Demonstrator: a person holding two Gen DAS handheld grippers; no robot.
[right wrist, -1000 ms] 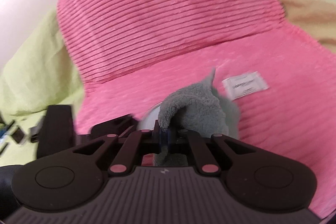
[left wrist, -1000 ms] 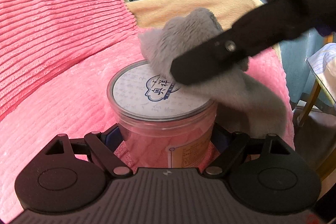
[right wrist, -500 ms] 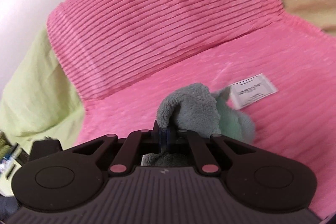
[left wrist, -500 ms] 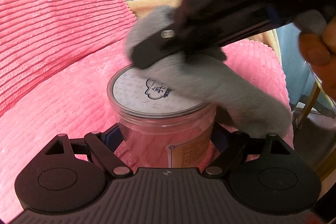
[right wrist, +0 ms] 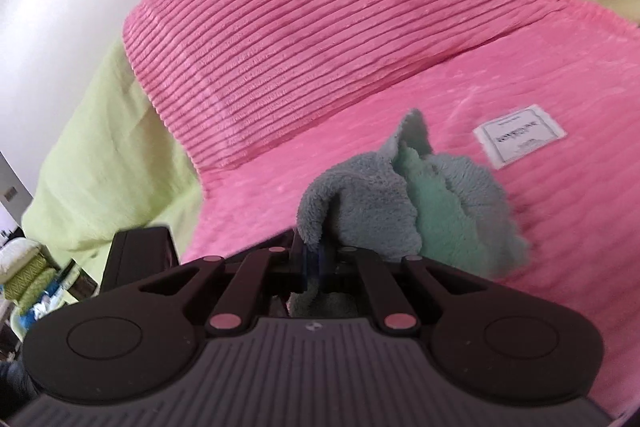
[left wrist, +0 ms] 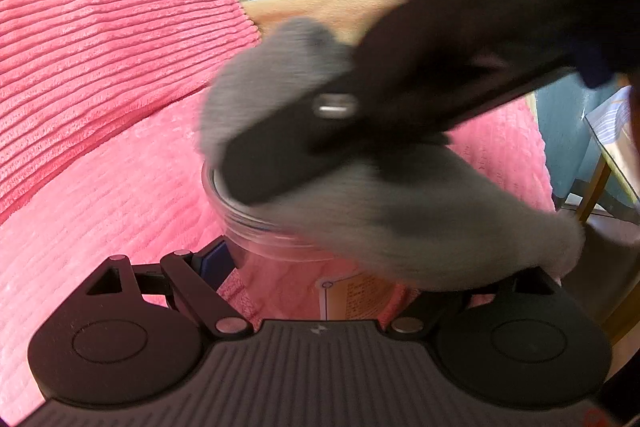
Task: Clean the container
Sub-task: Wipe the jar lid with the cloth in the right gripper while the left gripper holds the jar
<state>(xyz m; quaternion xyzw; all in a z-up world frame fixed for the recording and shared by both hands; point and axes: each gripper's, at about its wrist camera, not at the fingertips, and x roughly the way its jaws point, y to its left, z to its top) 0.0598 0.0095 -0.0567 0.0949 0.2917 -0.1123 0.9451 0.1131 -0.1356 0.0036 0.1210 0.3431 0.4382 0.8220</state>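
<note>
My left claw (left wrist: pixel 316 267) is closed on the container (left wrist: pixel 280 259), its fingers pressed to the clear wall on either side, so the jar stands upright directly ahead of that claw and as near to it as it can be; its long axis runs up and down, with the lid end toward the top of the left wrist view; my right claw (right wrist: pixel 316 263) has its fingers drawn narrow on a fold of the grey cloth (right wrist: pixel 360 211), which bunches out beyond the tips and shows a paler green side to the right; in the left wrist view that right claw comes in from the upper right as a dark, blurred bar lying slantwise over the jar's top, with the cloth under and around it, draped across the lid and hanging down the jar's right side; only the left arc of the rim shows clear; the lid face is hidden by cloth and claw, so I cannot tell how clean it is; the relation that matters is that the cloth lies above and slightly right of the jar's top, so I judge any wiping stroke runs across the lid; beyond lie the pink blanket (right wrist: pixel 540 247), with its white label (right wrist: pixel 520 137), and the ribbed pink cushion (left wrist: pixel 100 47).
</note>
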